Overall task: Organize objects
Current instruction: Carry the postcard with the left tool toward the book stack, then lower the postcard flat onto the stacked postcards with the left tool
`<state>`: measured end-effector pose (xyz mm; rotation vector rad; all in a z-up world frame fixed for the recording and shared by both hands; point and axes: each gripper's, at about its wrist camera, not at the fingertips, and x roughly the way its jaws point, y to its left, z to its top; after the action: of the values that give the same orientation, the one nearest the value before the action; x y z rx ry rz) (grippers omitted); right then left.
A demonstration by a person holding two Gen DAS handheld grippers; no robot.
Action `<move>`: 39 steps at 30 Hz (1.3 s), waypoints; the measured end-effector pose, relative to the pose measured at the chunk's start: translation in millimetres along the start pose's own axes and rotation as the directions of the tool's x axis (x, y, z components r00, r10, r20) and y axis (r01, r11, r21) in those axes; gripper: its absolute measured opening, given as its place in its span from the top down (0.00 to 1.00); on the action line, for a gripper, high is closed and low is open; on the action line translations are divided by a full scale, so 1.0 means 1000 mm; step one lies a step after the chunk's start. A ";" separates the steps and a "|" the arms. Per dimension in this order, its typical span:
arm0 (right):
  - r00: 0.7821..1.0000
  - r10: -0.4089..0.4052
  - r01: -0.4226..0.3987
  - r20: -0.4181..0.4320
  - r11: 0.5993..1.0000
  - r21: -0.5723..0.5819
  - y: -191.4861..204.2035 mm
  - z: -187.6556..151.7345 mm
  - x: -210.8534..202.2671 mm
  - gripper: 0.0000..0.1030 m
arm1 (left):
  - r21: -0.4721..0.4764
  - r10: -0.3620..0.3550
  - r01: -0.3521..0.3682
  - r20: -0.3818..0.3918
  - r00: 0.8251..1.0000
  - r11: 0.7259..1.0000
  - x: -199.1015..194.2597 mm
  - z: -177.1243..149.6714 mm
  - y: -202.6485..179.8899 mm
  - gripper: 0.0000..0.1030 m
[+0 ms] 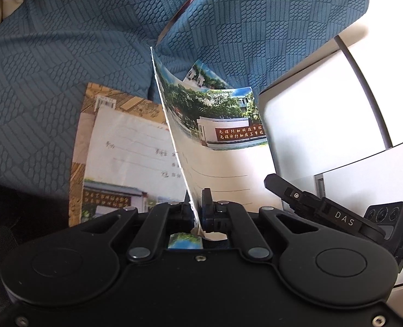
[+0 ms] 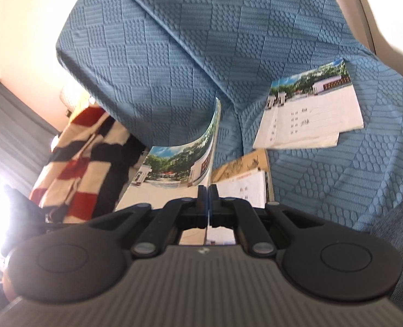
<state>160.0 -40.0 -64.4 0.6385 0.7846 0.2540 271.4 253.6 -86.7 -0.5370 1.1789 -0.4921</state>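
Booklets are my worry: my left gripper [image 1: 198, 199] is clamped on one booklet's [image 1: 215, 125] edge, and my right gripper [image 2: 208, 193] pinches another [image 2: 179, 163] the same way. Both sag, curling toward 12 o'clock over the sofa [image 2: 324, 190]. Thin grips could tear or slip. A brown booklet [image 1: 106, 163] lies at 10 o'clock, a stack [image 2: 310, 114] at 2.

I read "DAS" in white letters on the black gripper part [image 1: 344, 218] at my four o'clock. The held booklet [image 1: 228, 125] shows gold Chinese signboard lettering, too small to read.
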 end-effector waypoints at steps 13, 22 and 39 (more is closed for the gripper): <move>0.991 -0.069 0.061 -0.119 0.996 -0.068 0.006 -0.039 0.037 0.97 | -0.023 0.092 -0.093 -0.037 0.995 0.995 0.022 -0.025 0.045 0.97; 0.981 -0.110 0.097 -0.160 0.991 -0.090 -0.002 -0.056 0.050 0.96 | -0.023 0.138 -0.139 -0.055 0.989 0.990 0.037 -0.036 0.058 0.96; 0.958 -0.186 0.172 -0.217 0.981 -0.086 -0.014 -0.060 0.060 0.76 | -0.008 0.162 -0.163 -0.035 0.986 0.987 0.027 -0.040 0.054 0.68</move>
<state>157.3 1.7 -139.4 0.4773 1.0415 0.1868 246.5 273.7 -151.7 -0.4388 1.2473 -0.3562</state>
